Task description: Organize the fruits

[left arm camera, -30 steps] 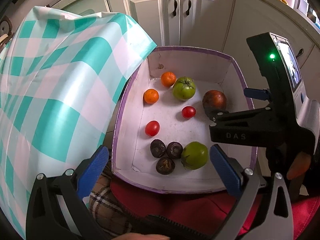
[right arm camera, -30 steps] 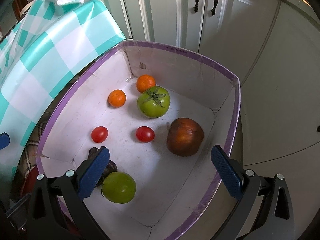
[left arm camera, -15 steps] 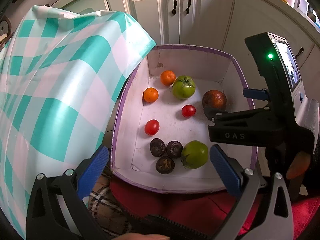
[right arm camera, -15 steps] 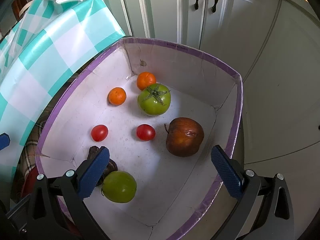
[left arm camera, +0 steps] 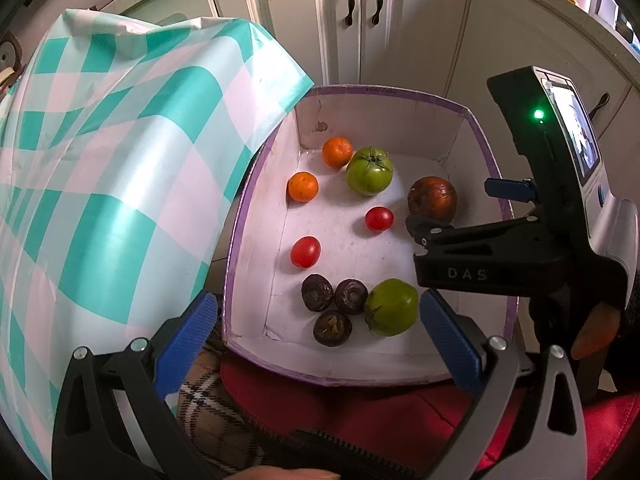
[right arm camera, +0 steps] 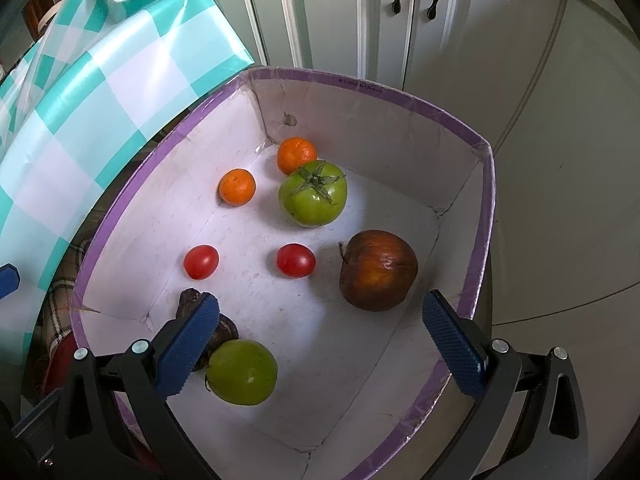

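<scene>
White kitchen cabinets (right arm camera: 360, 12) stood behind the purple-rimmed box (right arm camera: 486, 216). Right gripper (right arm camera: 320, 340) hovered inside, jaws spread, brown apple (right arm camera: 378, 270) at 1 o'clock. Left gripper (left arm camera: 316, 344) jaws spread, empty.

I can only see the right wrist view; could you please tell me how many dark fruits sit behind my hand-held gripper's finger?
Observer: Three dark fruits, clustered right beside the smooth green fruit.
Operator: Thank you. Is the left hand-held gripper holding anything?
Observer: No. The left hand-held gripper is open and empty, poised at the near wall of the box.
</scene>
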